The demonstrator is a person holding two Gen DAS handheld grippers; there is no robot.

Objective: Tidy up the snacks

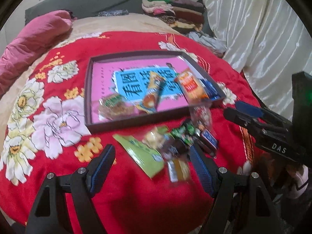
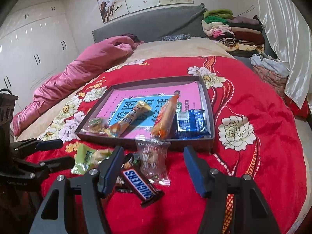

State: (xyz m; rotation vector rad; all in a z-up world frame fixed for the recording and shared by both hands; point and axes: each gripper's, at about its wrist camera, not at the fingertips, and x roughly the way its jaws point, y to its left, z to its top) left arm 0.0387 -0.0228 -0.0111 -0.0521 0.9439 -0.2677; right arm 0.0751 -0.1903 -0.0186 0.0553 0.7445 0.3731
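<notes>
Snack pile (image 1: 175,144) blurred, wrappers unreadable

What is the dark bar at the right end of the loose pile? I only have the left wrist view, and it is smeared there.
Observer: The right wrist view reads it plainly. It is a Snickers bar, lying on the red blanket in front of the tray.
Operator: Is the right gripper holding anything? I see it only side-on.
Observer: No. The right gripper stands open above the Snickers bar and a clear packet, with nothing clamped between its pads.
Operator: And the blue thing behind the orange packet in the tray?
Observer: It is a blue foil packet, lying flat in the tray's near right corner beside the orange packet.
</notes>
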